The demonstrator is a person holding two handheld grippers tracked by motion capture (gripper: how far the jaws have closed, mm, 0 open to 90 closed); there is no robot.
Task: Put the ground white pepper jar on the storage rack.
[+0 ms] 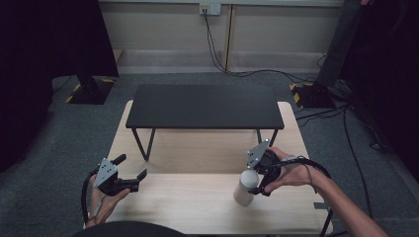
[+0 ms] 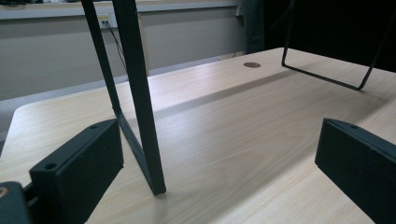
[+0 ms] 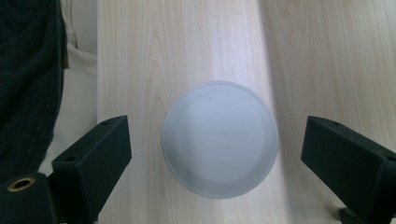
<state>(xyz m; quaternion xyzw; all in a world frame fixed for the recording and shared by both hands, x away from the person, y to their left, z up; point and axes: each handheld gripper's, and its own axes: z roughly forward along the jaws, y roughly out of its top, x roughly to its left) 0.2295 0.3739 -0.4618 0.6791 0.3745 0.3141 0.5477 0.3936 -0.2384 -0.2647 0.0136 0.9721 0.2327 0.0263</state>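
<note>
Black jaws of my right gripper [image 3: 215, 154] are standing wide apart on either side of the white cup [image 3: 219, 138], touching nothing; I am looking straight down on its round top. From the high view the cup [image 1: 245, 187] is standing upright on the wooden table [image 1: 197, 207], just in front of the black shelf stand [image 1: 204, 106] and toward its right leg. I am judging it light, stiff and smooth-walled, likely slippery and easy to tip, so I would be closing on its side walls about midway down. My left gripper [image 1: 131, 171] is hovering open and empty before the stand's left leg [image 2: 140, 93]. Pale wood is looking flat and bare around the cup. Beyond the stand, grey carpet [image 1: 207, 79] and cables [image 1: 257, 73] are running to the wall.
</note>
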